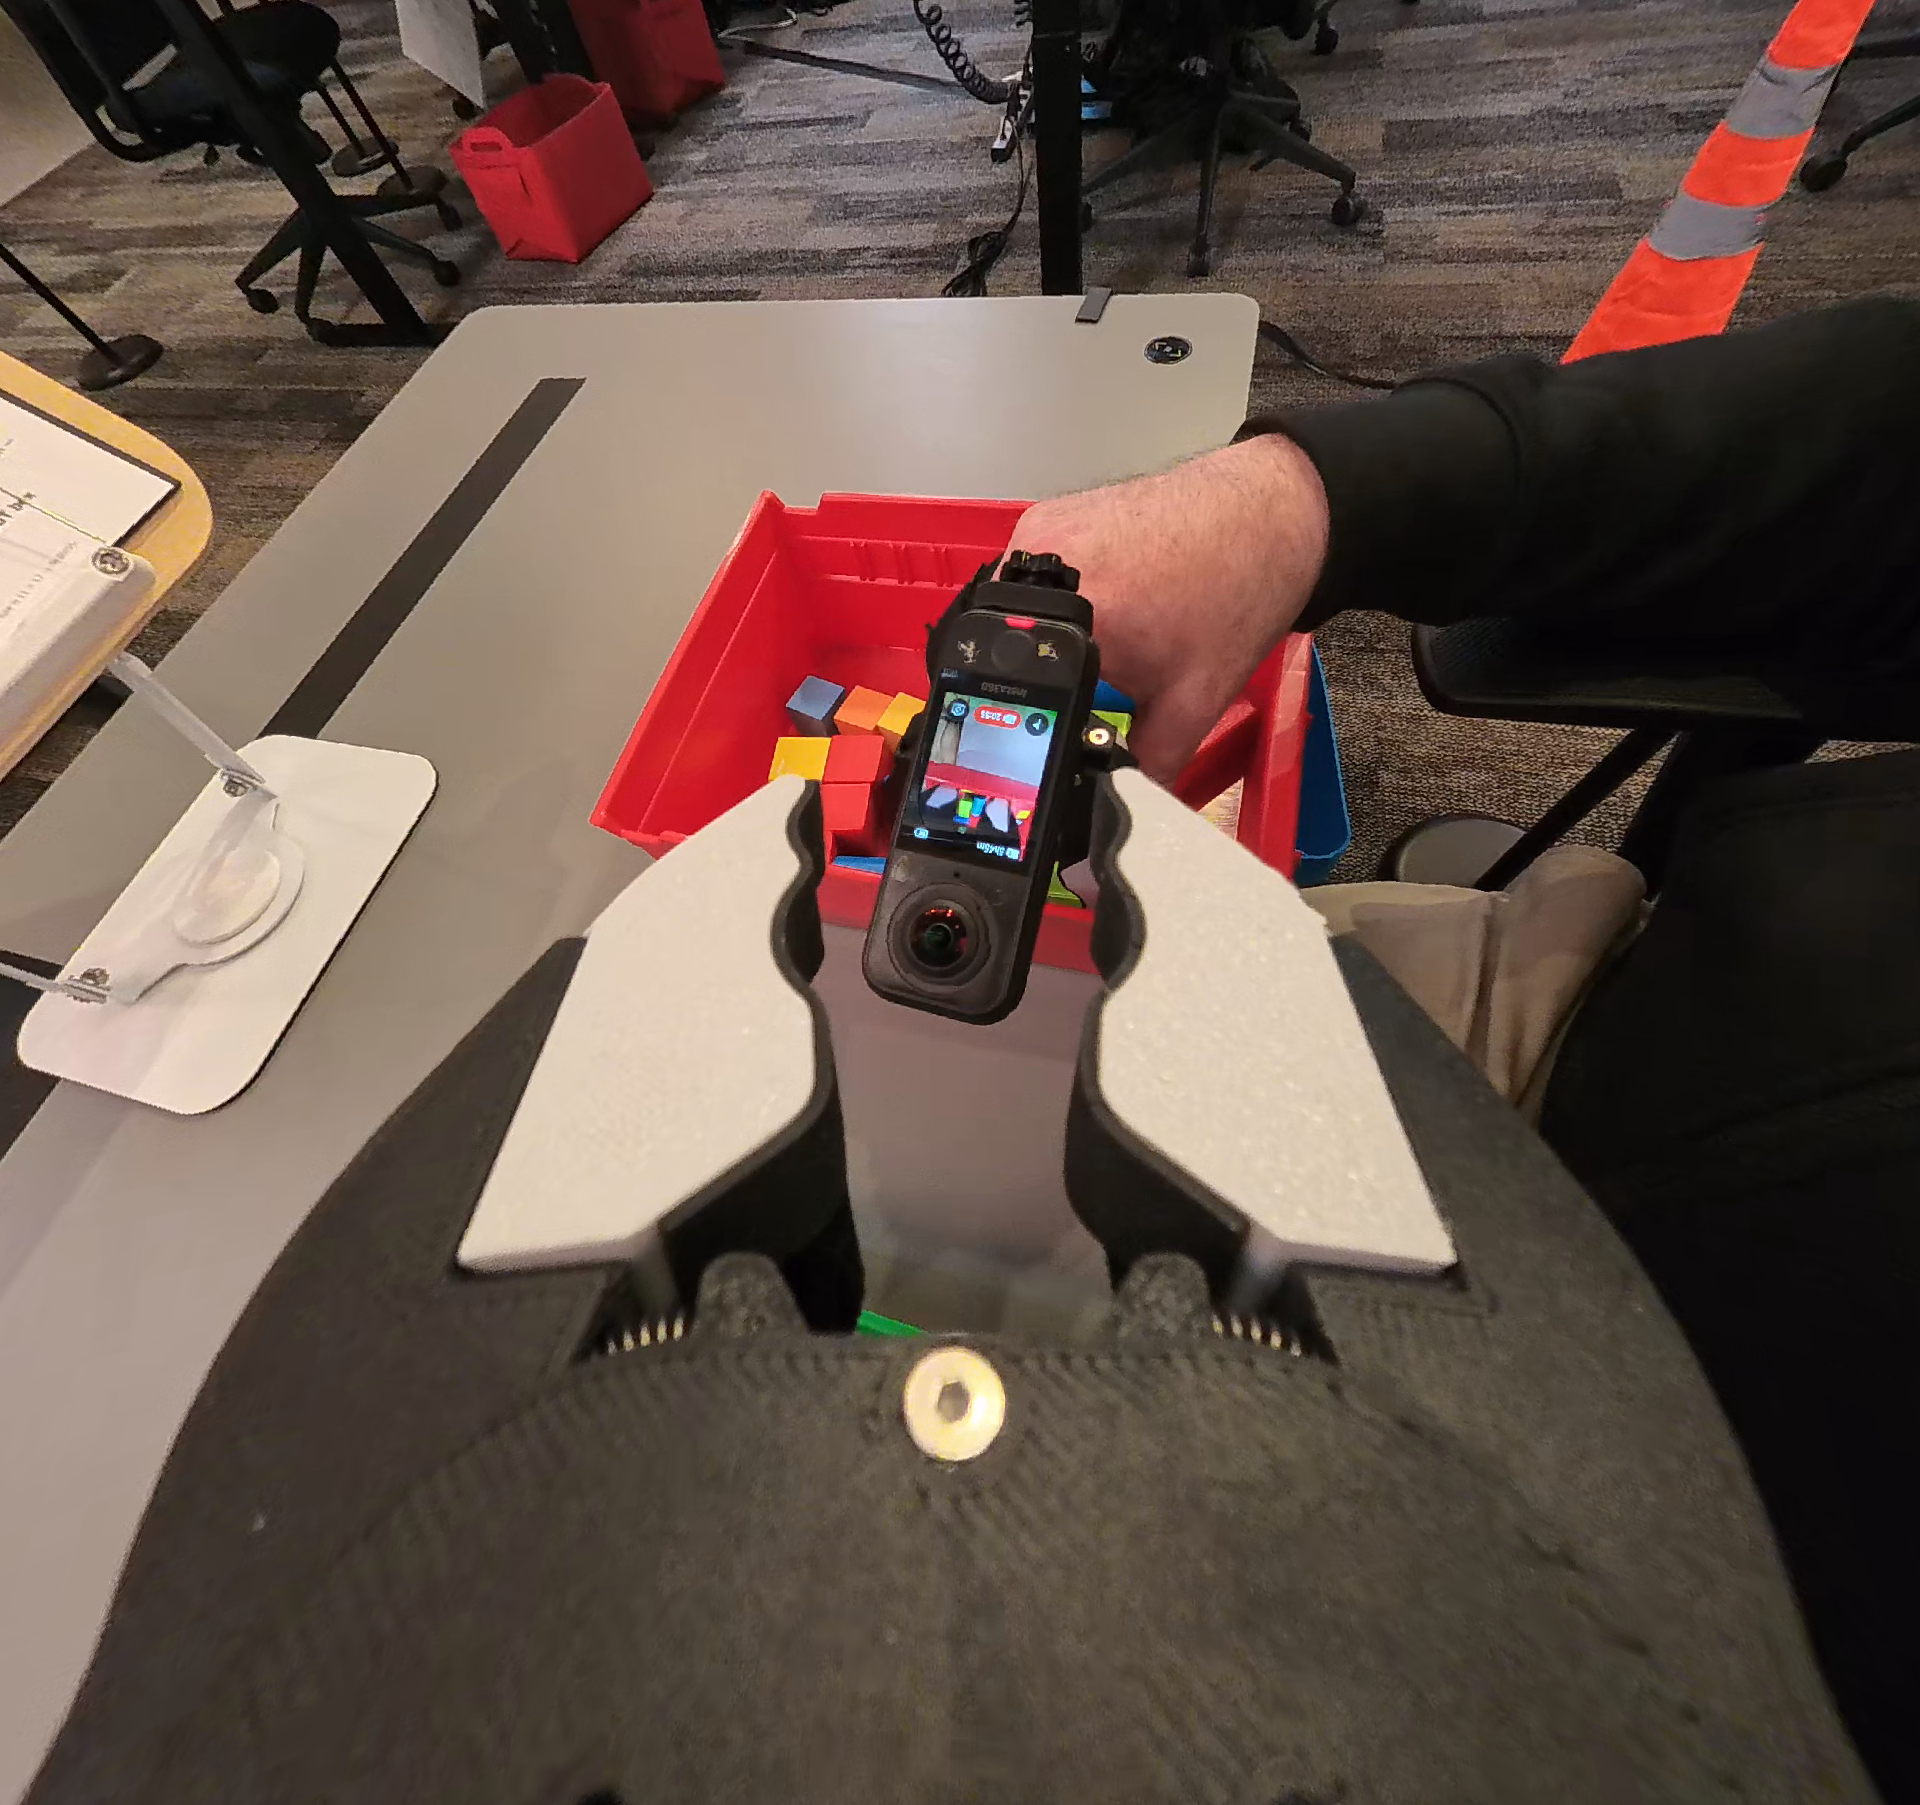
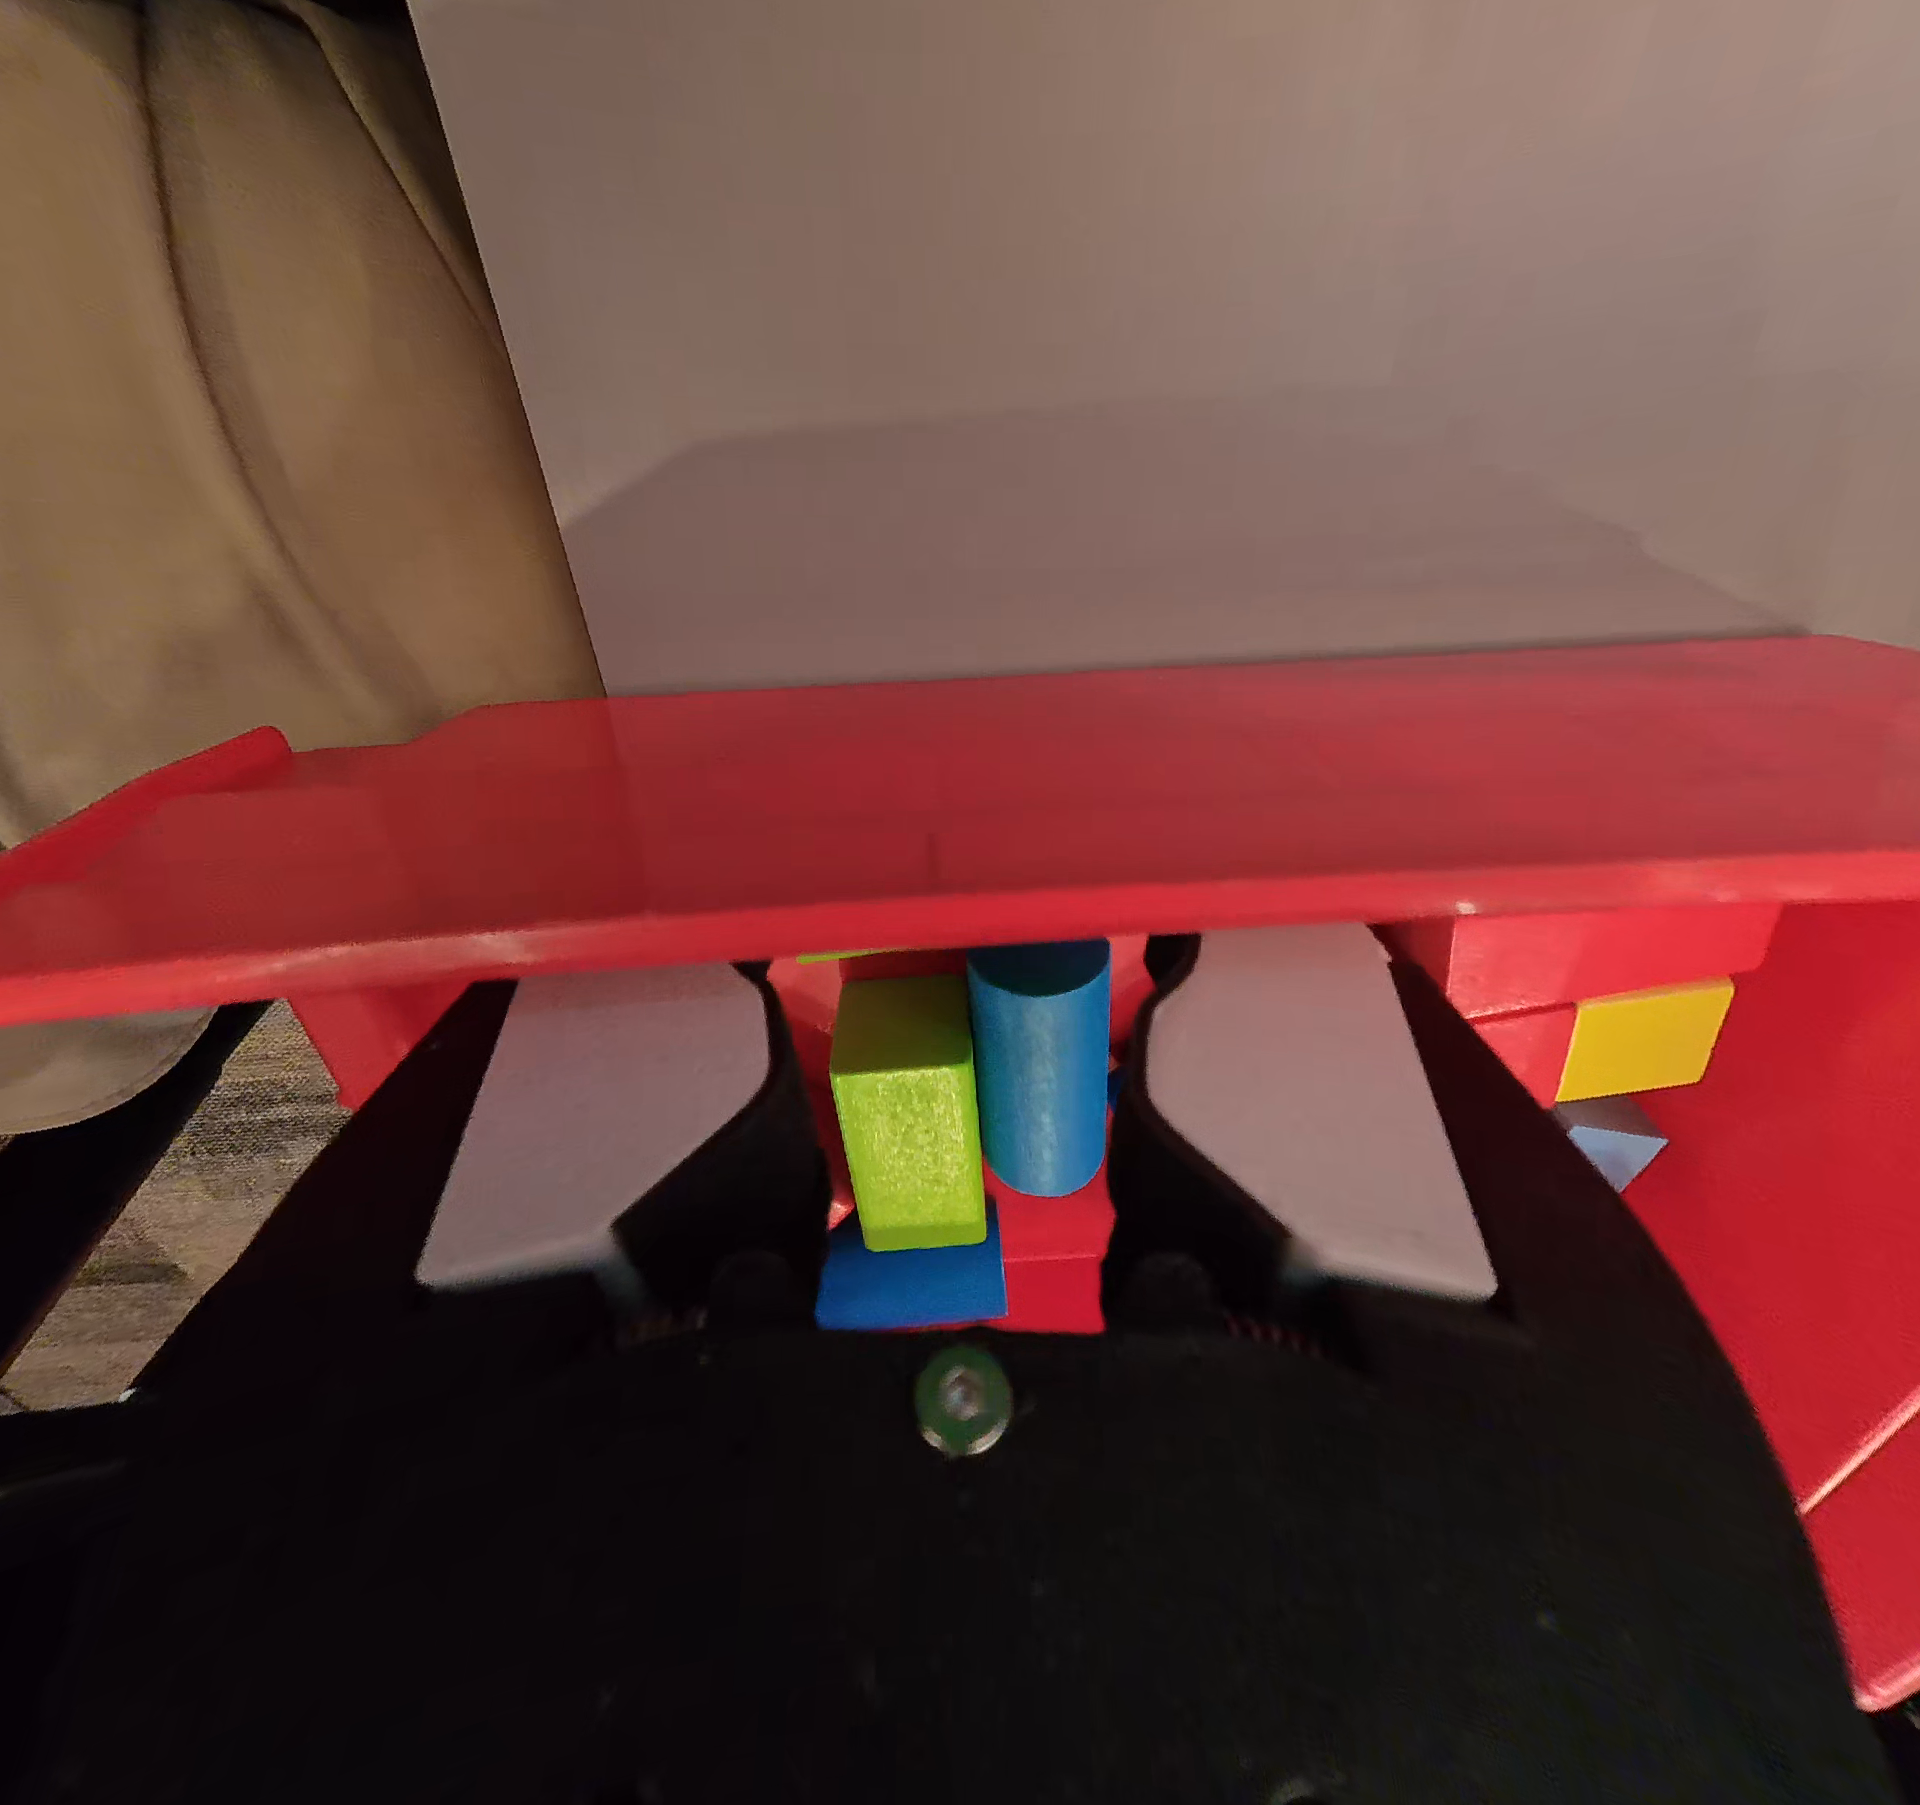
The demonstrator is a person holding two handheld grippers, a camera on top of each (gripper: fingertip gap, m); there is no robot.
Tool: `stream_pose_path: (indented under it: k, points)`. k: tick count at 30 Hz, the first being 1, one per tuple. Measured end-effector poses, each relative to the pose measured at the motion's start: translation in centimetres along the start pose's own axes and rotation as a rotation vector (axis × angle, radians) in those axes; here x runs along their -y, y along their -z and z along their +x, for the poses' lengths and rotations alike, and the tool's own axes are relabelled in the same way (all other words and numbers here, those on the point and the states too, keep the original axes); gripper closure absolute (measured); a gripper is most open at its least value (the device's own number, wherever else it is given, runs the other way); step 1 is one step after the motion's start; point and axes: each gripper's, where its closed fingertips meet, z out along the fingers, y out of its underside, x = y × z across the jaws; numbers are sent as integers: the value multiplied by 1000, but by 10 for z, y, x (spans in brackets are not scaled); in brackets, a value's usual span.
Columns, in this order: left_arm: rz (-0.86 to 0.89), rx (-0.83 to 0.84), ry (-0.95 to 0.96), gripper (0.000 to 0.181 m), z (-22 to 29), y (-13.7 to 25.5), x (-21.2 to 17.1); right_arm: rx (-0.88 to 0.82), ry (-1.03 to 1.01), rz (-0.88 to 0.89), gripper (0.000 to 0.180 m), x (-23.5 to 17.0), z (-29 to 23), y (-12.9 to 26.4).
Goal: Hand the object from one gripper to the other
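Closest to the lens in the left wrist view, my left gripper [image 1: 956, 820] stood open and empty, its grey fingers [image 1: 675, 1038] spread wide over the grey surface [image 1: 727, 425], aimed at the red bin [image 1: 717, 675] at frame centre. Between those fingers I could see the small camera [image 1: 966, 820] mounted on my other gripper, with my right hand [image 1: 1164, 612] behind it, wrist bent down into the bin and the dark sleeve running off to the right edge.

From the right wrist view, my right gripper [image 2: 961, 1007] was down inside the bin, jaws apart, with a green block [image 2: 909, 1132] and a blue cylinder [image 2: 1039, 1069] standing side by side in the gap between them. Neither looked clamped; the fingers seemed just clear of both. A yellow block [image 2: 1647, 1038] lay off to the right, a darker blue block [image 2: 904, 1288] low in the frame beneath the green one. The bin's near wall [image 2: 935, 820] hid the fingertips.

Judgement: the pick was not yet made, so the hand-over was still ahead. Two pieces in the gap was the worry. I would shift sideways to take one alone, close squarely on its flat or long sides, and lift straight up clear of the wall before bringing it across to the waiting left gripper.
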Motion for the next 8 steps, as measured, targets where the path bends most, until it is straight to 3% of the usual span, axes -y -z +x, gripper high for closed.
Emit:
stream_pose_path:
  k: [1, 8]
  points:
    - [-1, 1, 0, 132, 0, 0, 0, 4, -3, 4, 109, 0, 0, 1]
    - [5, 21, -4, 131, -4, 7, 3, -21, -34, 49, 108, -1, 6, 16]
